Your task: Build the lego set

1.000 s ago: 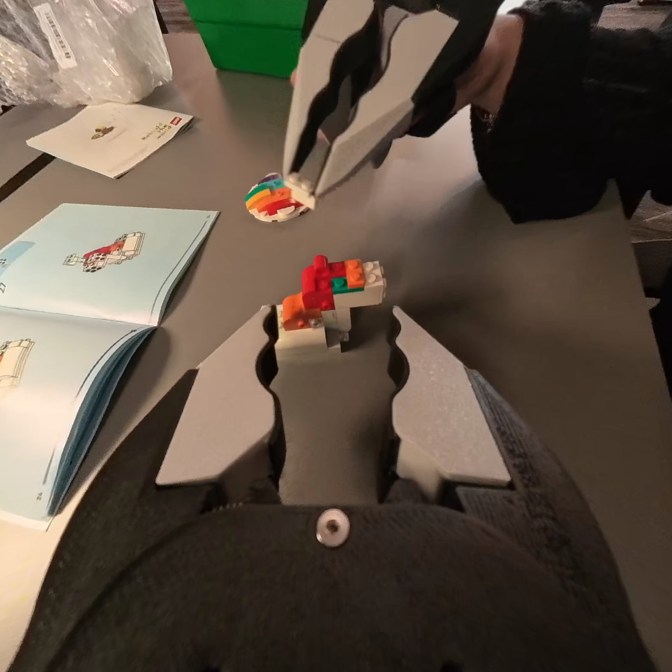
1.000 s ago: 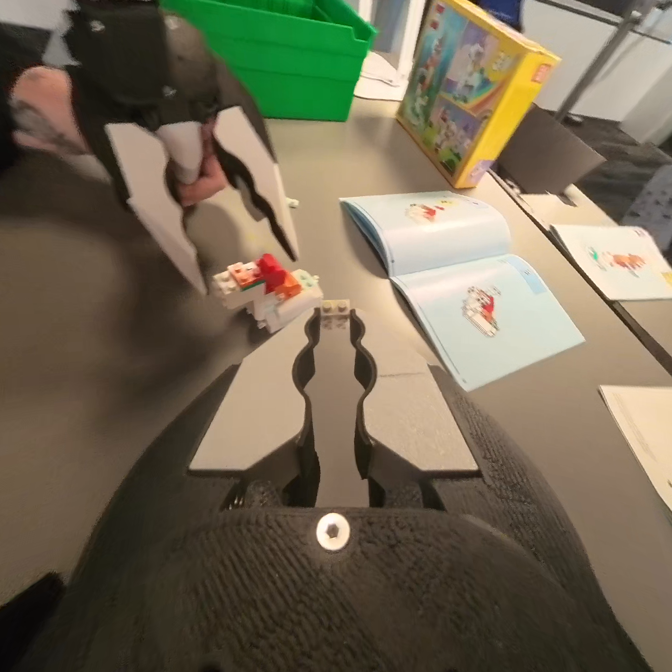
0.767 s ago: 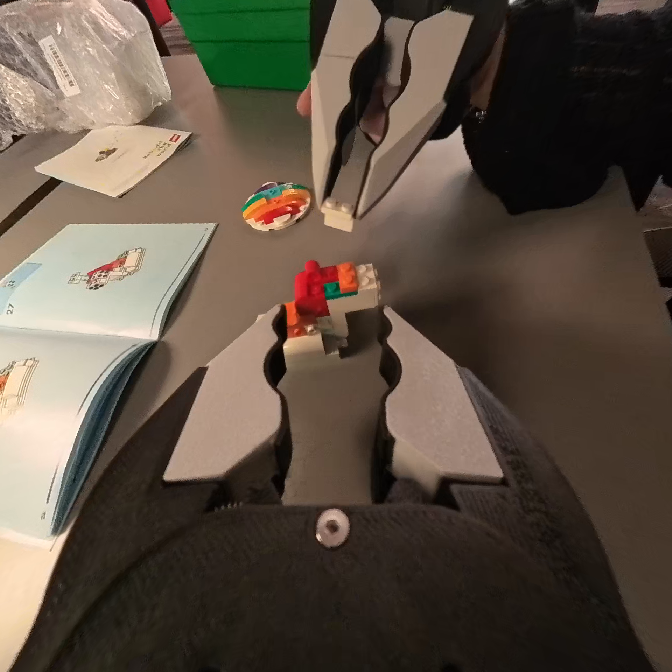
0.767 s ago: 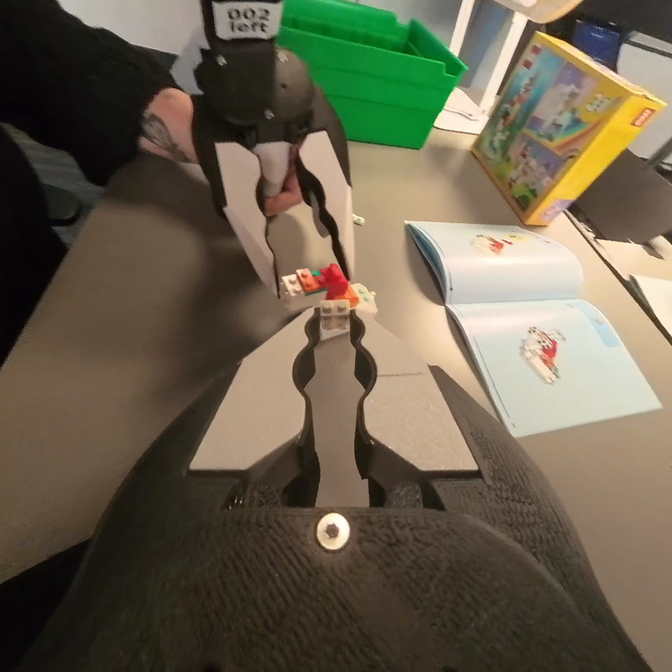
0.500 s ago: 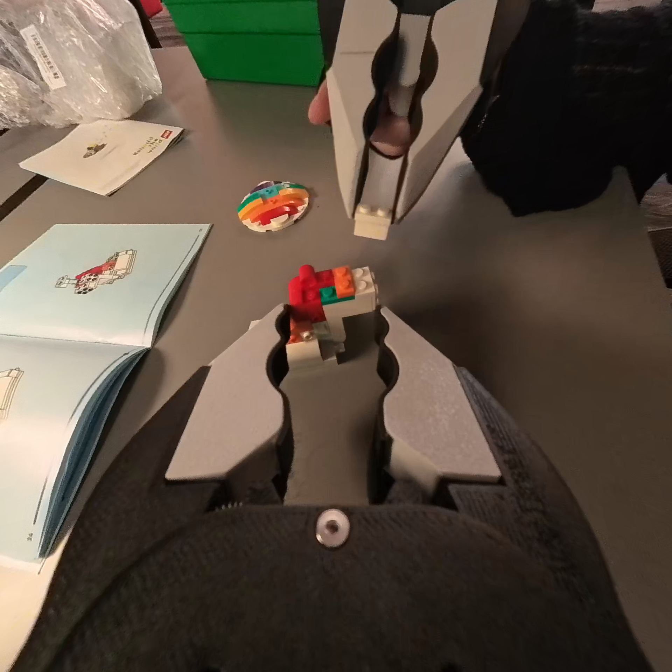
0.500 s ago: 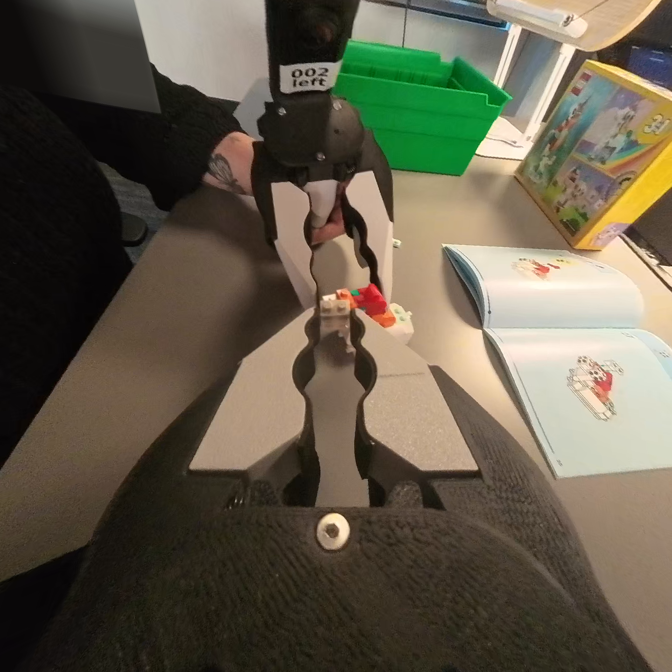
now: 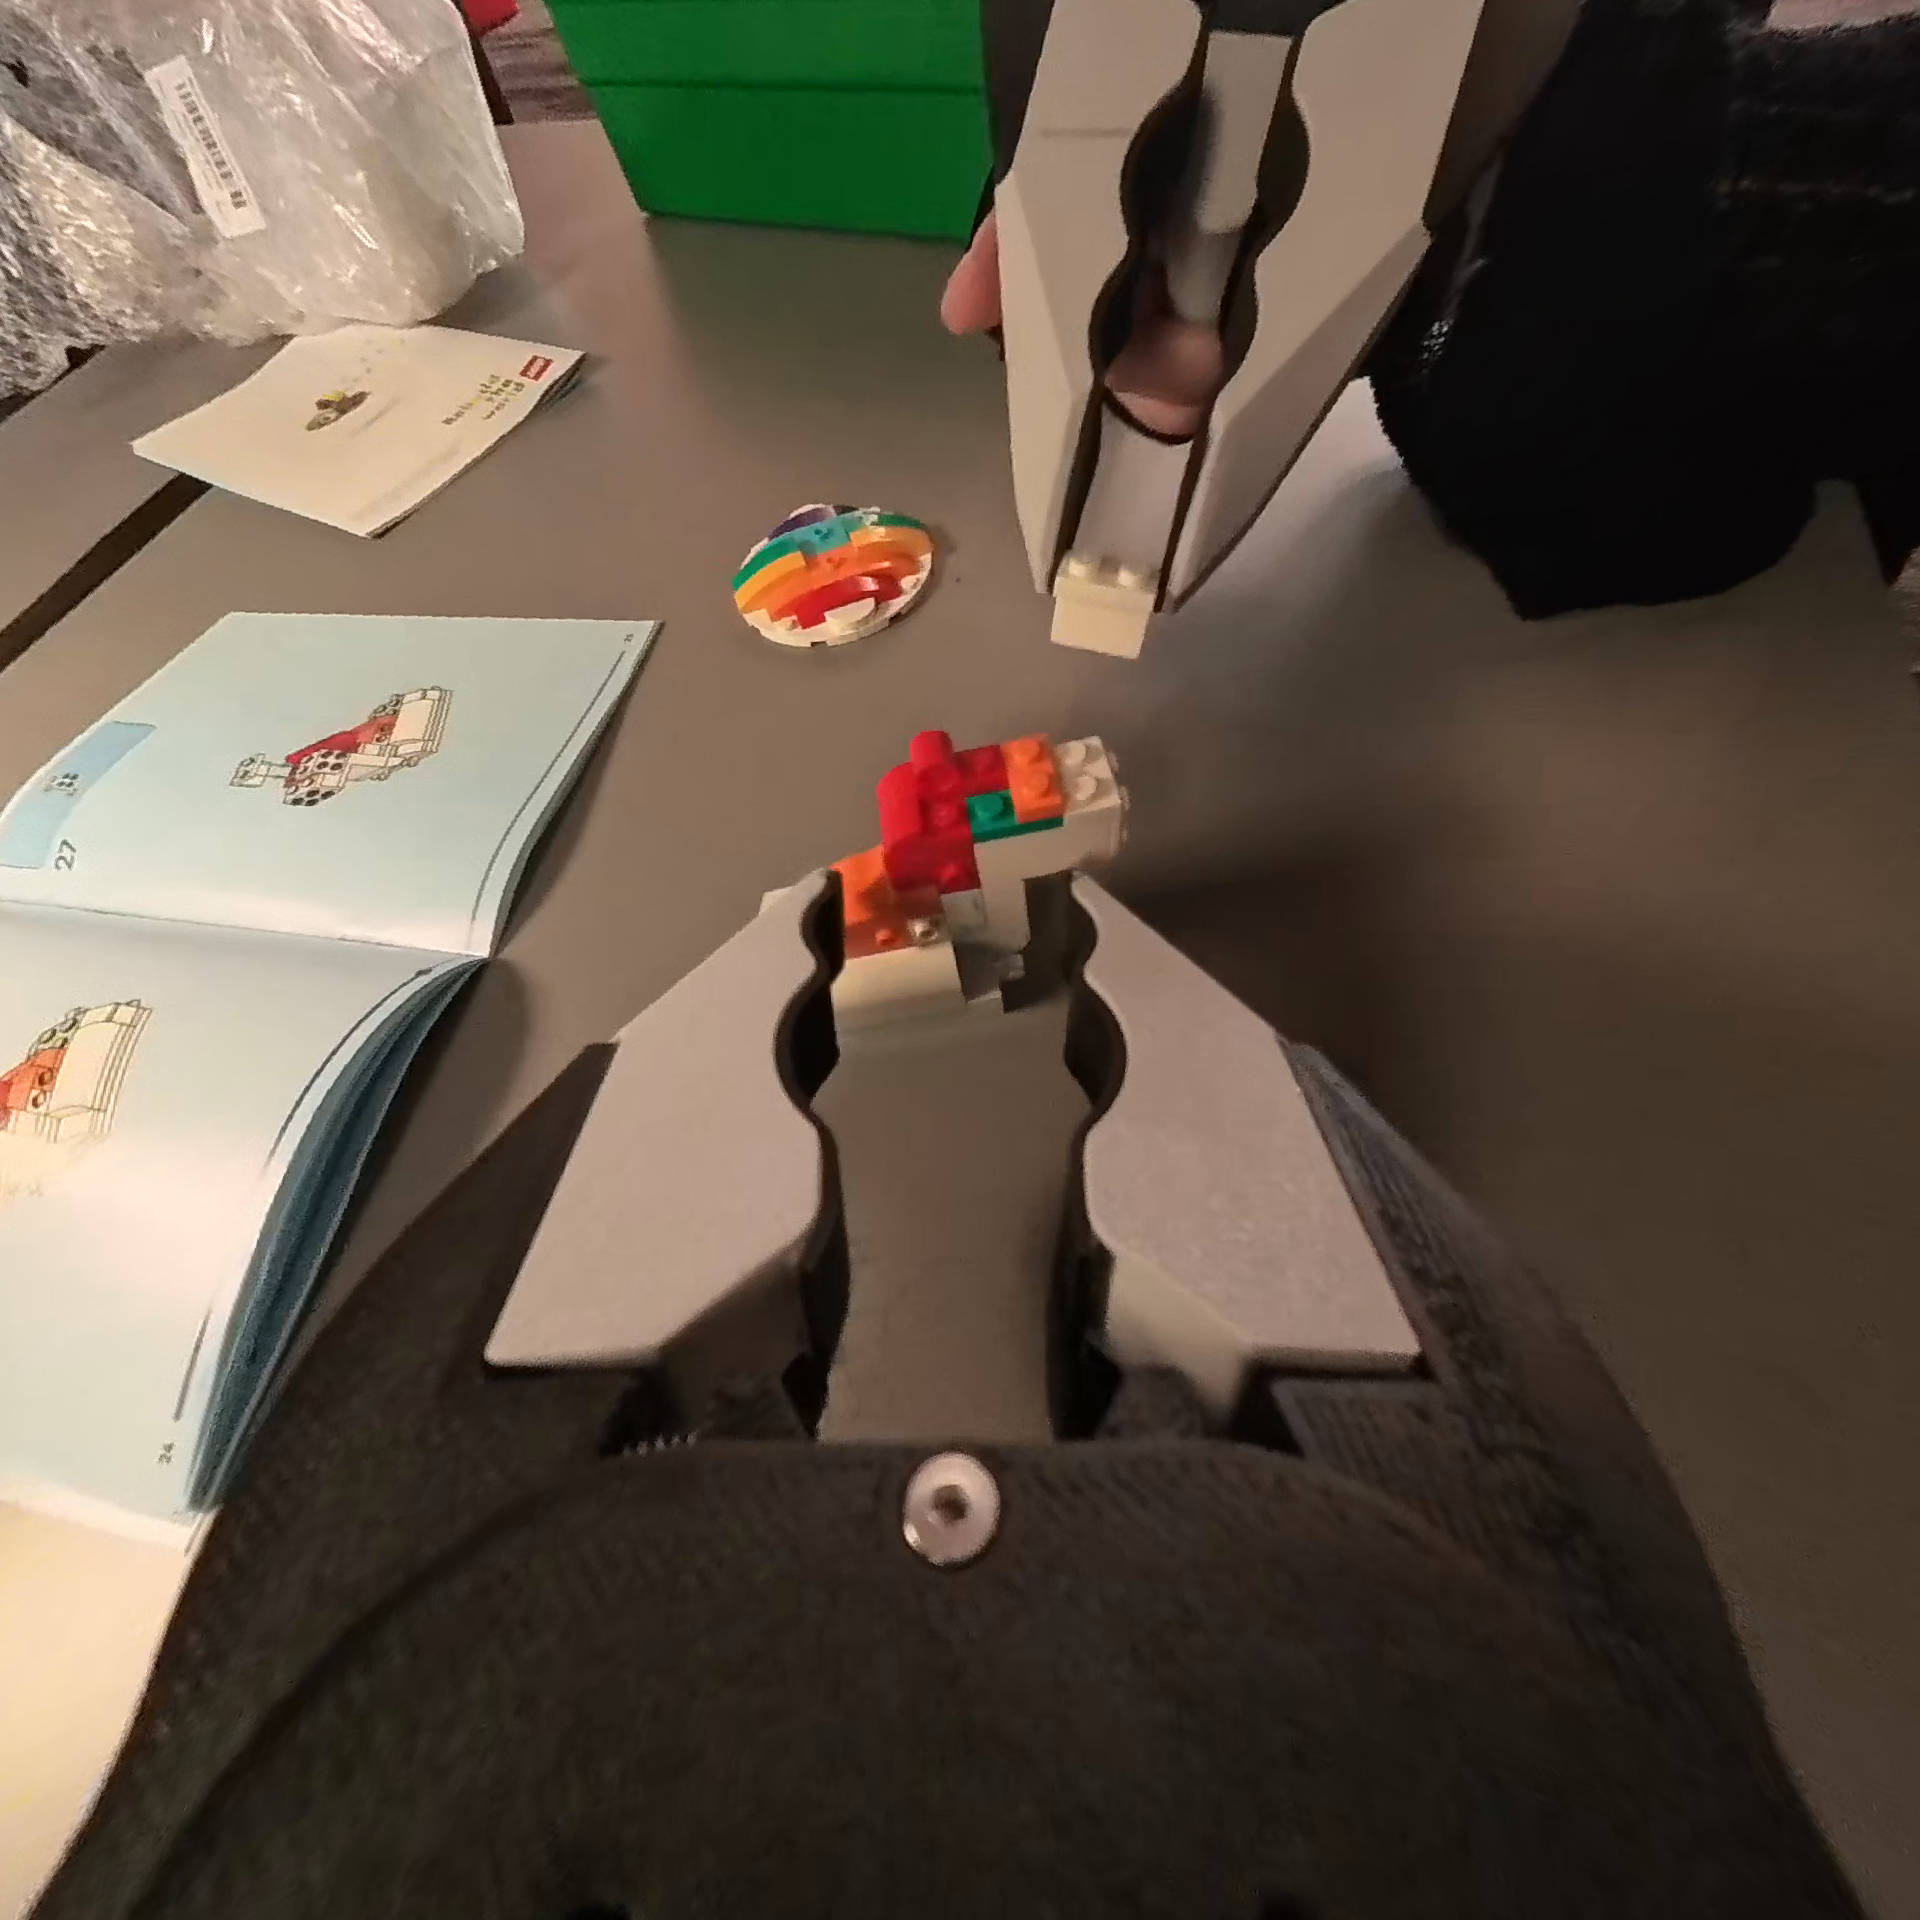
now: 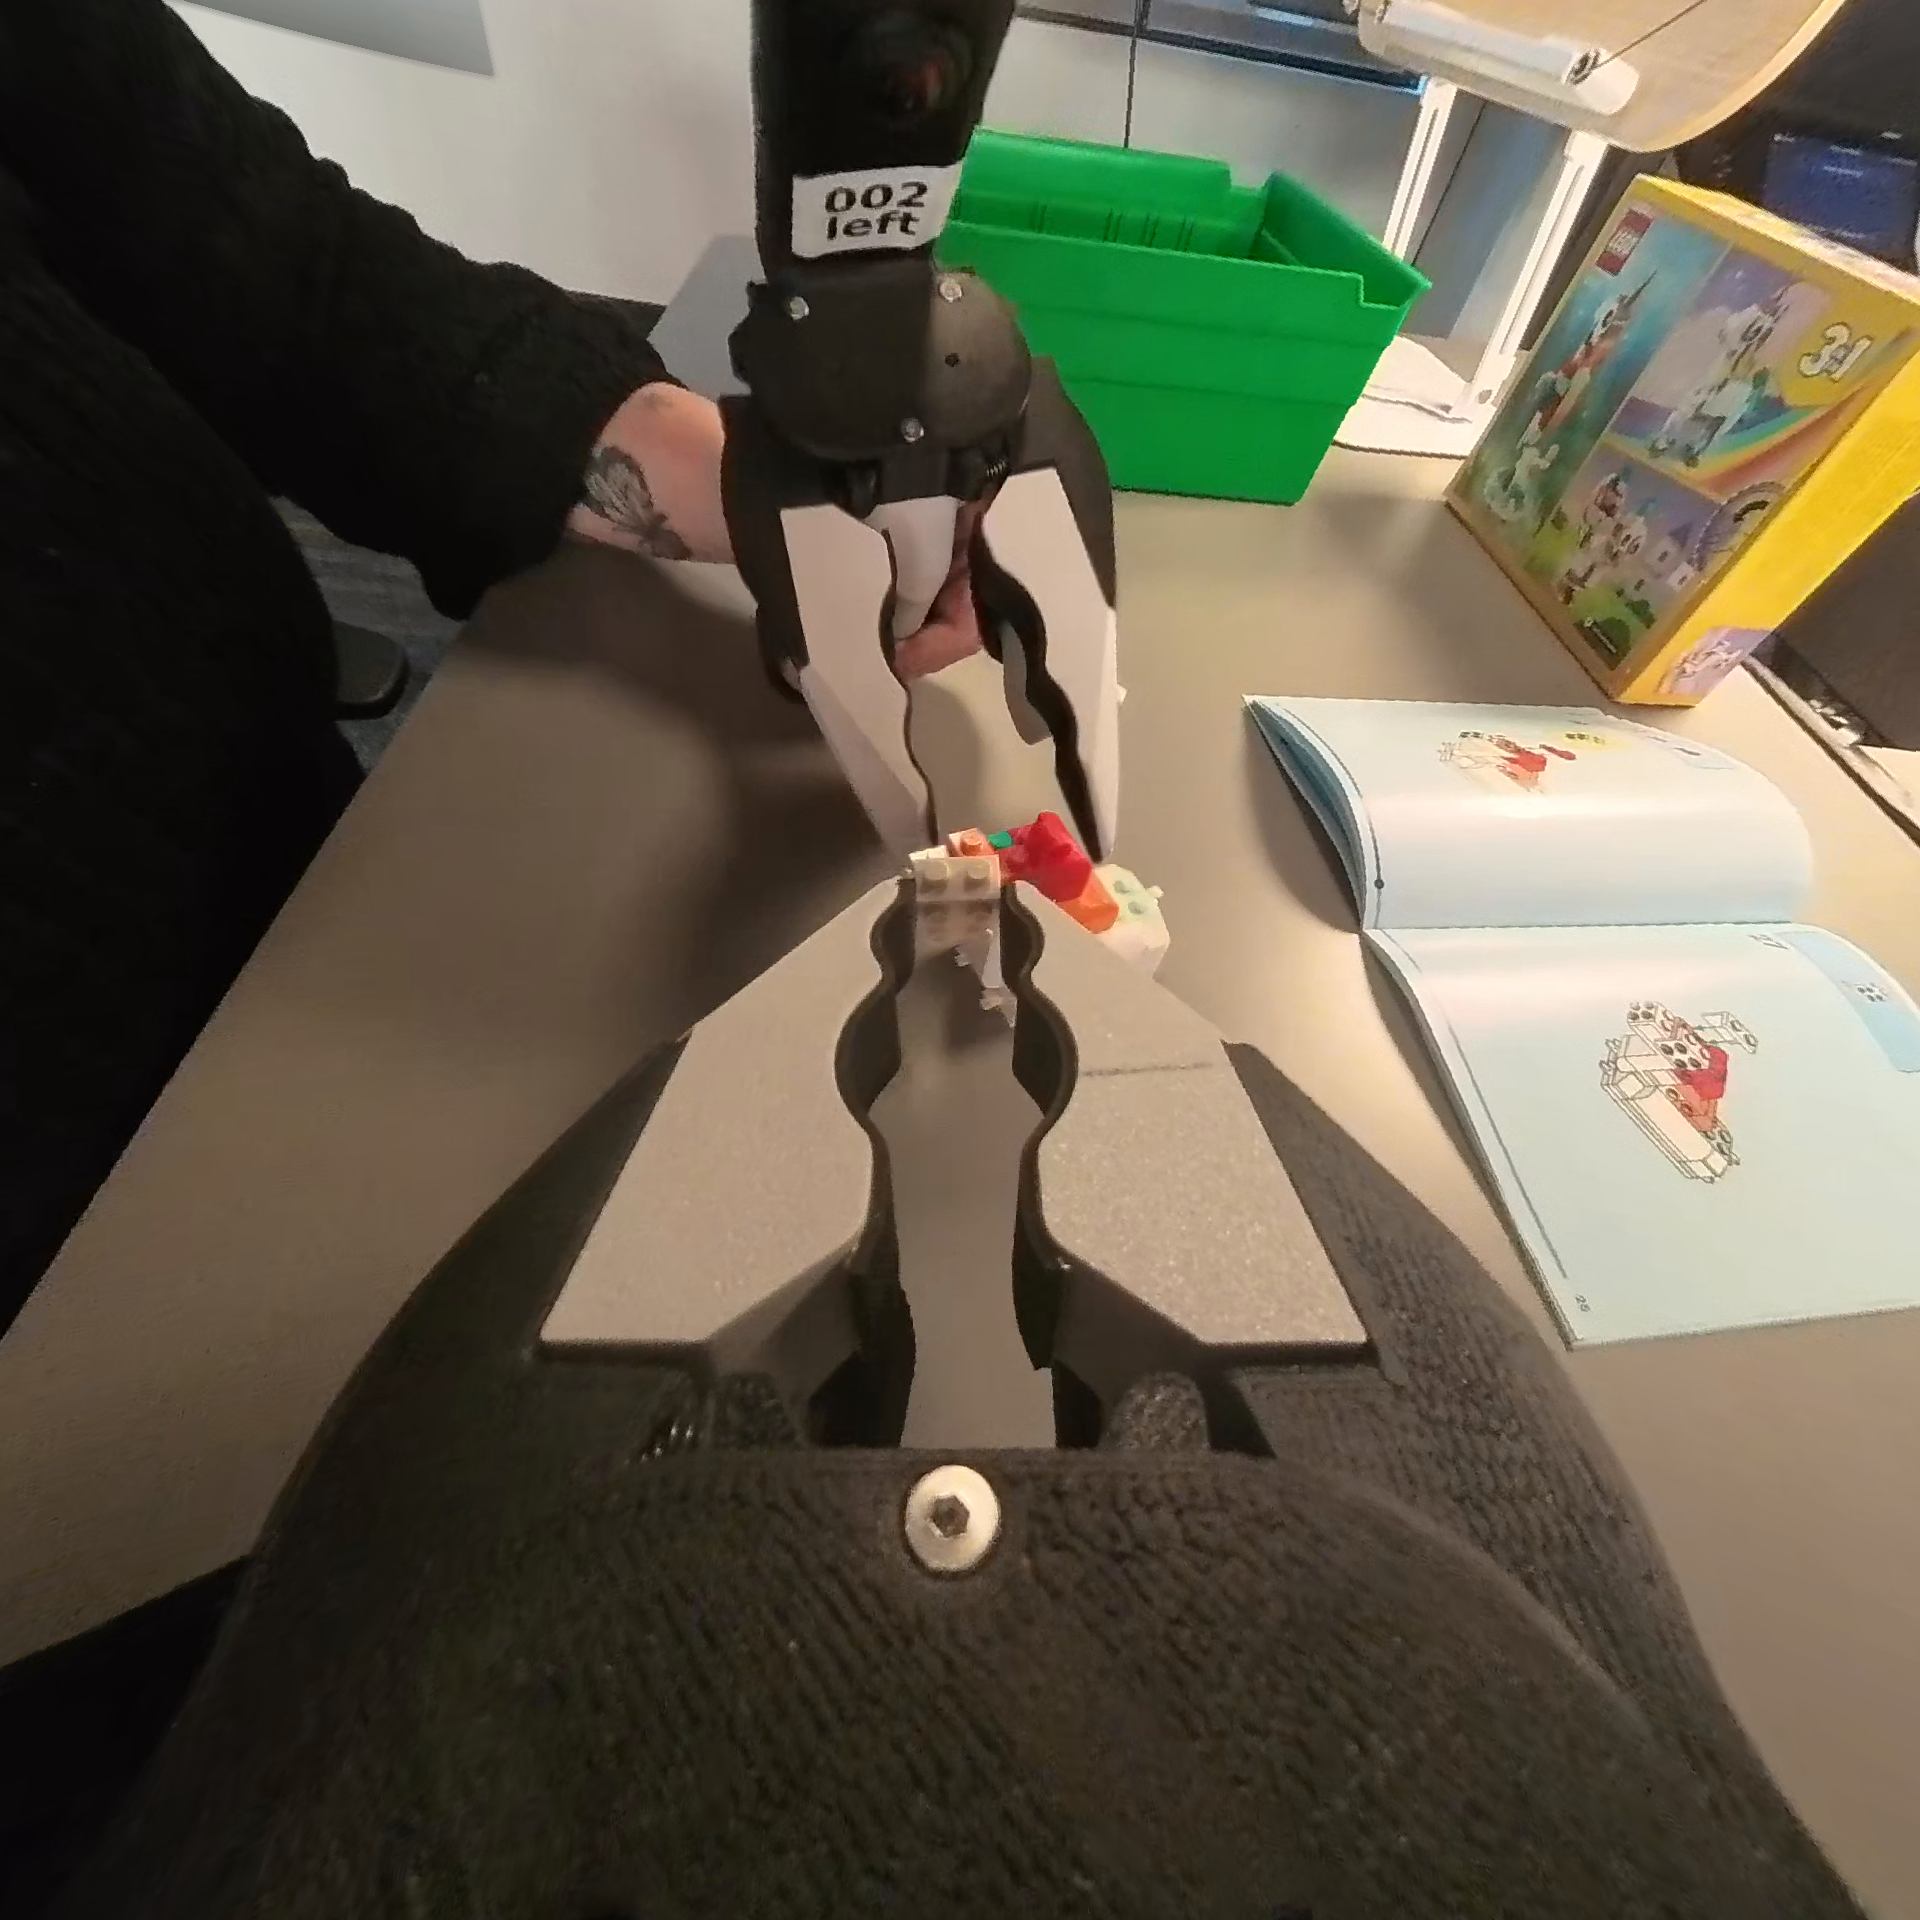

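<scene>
My left gripper (image 7: pixel 951 904) is shut on a small lego build (image 7: pixel 977 831) of white, red, orange and teal bricks, gripping its near white end just above the grey table (image 7: pixel 1455 935). My right gripper (image 8: pixel 954 899) is shut on a white two-stud brick (image 8: pixel 951 883). In the left wrist view the right gripper (image 7: pixel 1107 603) points down from above and holds the brick (image 7: pixel 1099 623) a little above and beyond the build's far white end. In the right wrist view the build (image 8: pixel 1049 862) sits tilted between the left gripper's fingertips (image 8: pixel 997 836), right behind the brick.
A round rainbow lego disc (image 7: pixel 831 587) lies beyond the build. An open blue instruction booklet (image 7: pixel 312 790) and a small leaflet (image 7: pixel 364 426) lie to the left, with a plastic bag (image 7: pixel 239 156) behind. A green bin (image 8: pixel 1143 312) and a yellow lego box (image 8: pixel 1704 436) stand at the back. Spacing between my two grippers at the tips: around 7 cm.
My left gripper has closed from open onto the build. My right gripper has carried the white brick from beside the rainbow disc to just above the build's far end.
</scene>
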`<state>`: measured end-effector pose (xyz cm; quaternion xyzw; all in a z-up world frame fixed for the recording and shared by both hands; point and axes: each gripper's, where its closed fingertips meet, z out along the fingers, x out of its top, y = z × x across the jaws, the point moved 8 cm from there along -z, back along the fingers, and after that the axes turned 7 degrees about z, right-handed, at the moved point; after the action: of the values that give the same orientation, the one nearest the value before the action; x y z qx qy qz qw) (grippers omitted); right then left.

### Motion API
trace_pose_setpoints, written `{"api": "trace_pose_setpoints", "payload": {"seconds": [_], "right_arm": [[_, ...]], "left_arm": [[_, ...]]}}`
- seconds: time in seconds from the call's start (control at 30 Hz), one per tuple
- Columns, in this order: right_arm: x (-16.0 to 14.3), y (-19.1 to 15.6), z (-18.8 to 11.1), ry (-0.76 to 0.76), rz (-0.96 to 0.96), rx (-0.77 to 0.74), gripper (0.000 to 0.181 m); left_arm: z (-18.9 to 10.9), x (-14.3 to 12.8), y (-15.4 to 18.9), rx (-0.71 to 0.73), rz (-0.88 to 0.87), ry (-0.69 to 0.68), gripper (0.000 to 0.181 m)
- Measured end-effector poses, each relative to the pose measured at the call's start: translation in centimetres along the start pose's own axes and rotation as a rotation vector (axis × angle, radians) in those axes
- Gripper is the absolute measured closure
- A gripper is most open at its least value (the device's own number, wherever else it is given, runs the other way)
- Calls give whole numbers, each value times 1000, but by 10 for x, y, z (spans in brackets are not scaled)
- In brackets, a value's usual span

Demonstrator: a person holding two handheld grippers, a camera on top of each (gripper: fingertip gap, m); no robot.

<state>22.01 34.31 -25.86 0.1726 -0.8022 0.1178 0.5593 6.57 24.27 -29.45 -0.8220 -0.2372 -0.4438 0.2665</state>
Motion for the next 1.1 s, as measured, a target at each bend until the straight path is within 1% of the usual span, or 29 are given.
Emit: {"api": "trace_pose_setpoints", "payload": {"seconds": [0.2,0.3,0.33,0.37,0.57,0.67,0.8,0.97,1.1], "right_arm": [[-1,-1,3,-7,-3,3,167],[-1,-1,4,-8,0,6,167],[-1,-1,5,-9,0,7,167],[0,-1,5,-8,-1,10,167],[13,1,5,-1,-39,39,167],[18,2,7,-32,-58,74,167],[18,3,14,-119,-83,125,167],[17,1,18,-166,-120,125,167],[15,0,18,-176,-118,118,167]], "left_arm": [[6,0,1,38,-18,-11,142],[8,1,0,56,-18,-17,147],[9,1,0,54,-15,-14,148],[8,3,1,47,-9,-1,154],[3,3,4,-26,4,38,155],[2,2,9,-64,58,44,155],[2,3,14,-72,116,41,155],[0,3,14,-64,115,61,156],[-4,4,10,-59,77,99,156]]}}
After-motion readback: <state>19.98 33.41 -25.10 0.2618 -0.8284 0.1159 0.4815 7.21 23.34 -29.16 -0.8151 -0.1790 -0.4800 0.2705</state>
